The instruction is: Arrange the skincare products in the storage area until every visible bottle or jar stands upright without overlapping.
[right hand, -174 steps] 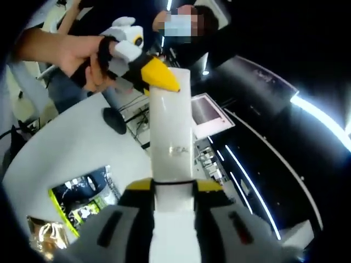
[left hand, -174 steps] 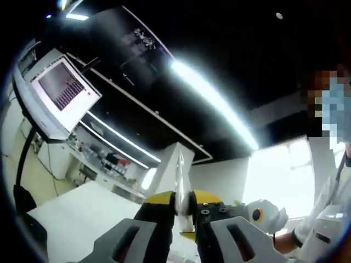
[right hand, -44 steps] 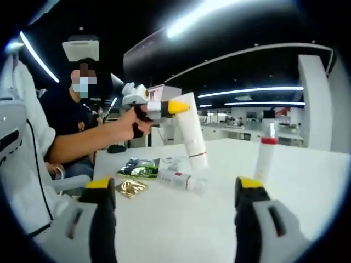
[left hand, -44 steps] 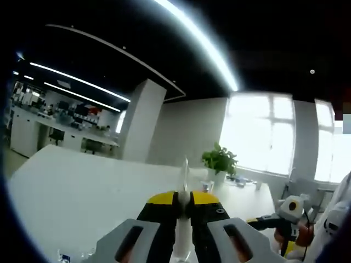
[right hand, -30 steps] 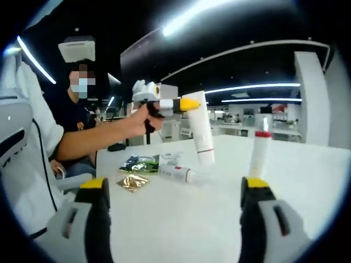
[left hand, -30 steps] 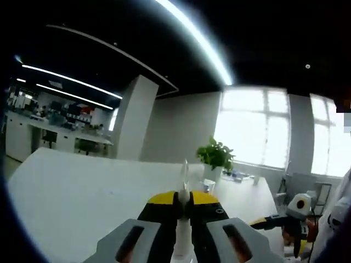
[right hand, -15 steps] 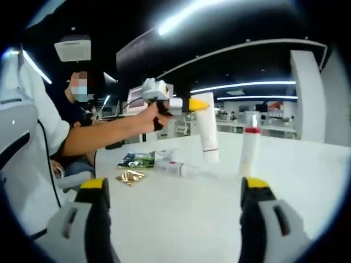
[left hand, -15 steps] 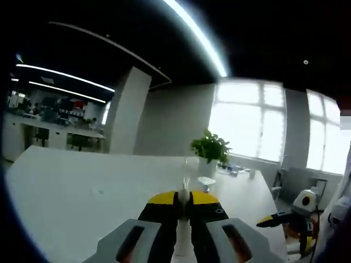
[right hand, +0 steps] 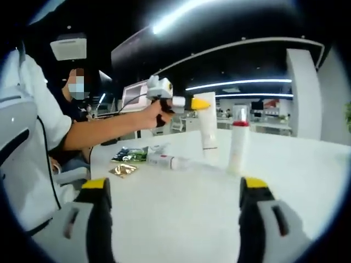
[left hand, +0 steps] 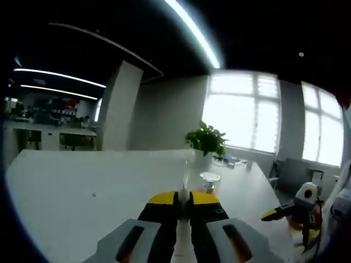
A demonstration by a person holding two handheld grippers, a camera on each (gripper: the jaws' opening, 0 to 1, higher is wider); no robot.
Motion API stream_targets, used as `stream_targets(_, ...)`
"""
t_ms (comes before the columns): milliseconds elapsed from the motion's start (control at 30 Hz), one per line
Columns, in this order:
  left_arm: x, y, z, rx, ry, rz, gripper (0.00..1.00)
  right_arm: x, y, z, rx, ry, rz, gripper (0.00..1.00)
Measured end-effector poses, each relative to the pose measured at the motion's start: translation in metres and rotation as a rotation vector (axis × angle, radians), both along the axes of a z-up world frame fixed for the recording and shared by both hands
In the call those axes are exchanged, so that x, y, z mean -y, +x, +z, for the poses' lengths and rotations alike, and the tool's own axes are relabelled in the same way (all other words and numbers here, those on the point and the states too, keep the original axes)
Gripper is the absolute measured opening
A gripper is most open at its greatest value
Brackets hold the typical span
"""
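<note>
Left gripper [right hand: 201,103] was clamped on the top edge of a white tube [right hand: 208,131], held upright over the white table [right hand: 181,208], beside a standing red-capped bottle [right hand: 238,140]. Another bottle [right hand: 167,161] lay flat near foil sachets [right hand: 125,162]. Right gripper [right hand: 173,192] hung with jaws spread, holding nothing.

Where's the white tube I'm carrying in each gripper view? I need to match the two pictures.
Left gripper view: the white tube is low centre, seen edge-on, pinched between the yellow-tipped jaws of the left gripper.
Right gripper view: the tube is just above centre, hanging from the left gripper, directly left of the upright red-collared bottle.
Shared landmark: the white table under both.
</note>
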State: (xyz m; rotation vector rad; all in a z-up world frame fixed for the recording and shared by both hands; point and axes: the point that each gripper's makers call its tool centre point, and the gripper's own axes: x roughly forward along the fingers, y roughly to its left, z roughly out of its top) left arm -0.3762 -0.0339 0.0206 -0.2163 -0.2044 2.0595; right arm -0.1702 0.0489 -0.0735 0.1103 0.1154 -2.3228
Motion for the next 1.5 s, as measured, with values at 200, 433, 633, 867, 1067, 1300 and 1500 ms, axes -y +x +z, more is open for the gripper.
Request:
stream_targets(200, -0.011, 0.003, -0.006, -0.021, -0.052, -0.067, 0.05, -0.003, 0.000, -0.005, 0.012, 0.015, 0.002, 0.95)
stream_targets(433, -0.022, 0.007, -0.012, -0.027, -0.083, -0.181, 0.05, -0.008, -0.002, -0.005, 0.013, 0.015, -0.014, 0.92)
stream_targets(633, -0.028, 0.009, -0.014, -0.073, -0.123, -0.239, 0.05, -0.013, -0.005, -0.006, 0.017, 0.025, -0.025, 0.92)
stream_targets(867, -0.036, 0.016, -0.018, -0.093, -0.153, -0.312, 0.05, -0.015, -0.006, -0.008, 0.021, 0.025, -0.029, 0.91)
stream_targets(1067, -0.039, 0.016, -0.018, -0.098, -0.164, -0.365, 0.05, -0.019, -0.006, -0.013, 0.033, 0.025, -0.033, 0.91)
stream_targets(1300, -0.038, 0.012, -0.018, -0.105, -0.171, -0.417, 0.06, -0.019, -0.007, -0.014, 0.038, 0.021, -0.035, 0.91)
stream_targets(1500, -0.040, 0.012, -0.018, -0.119, -0.184, -0.464, 0.06, -0.019, -0.007, -0.014, 0.040, 0.024, -0.034, 0.92)
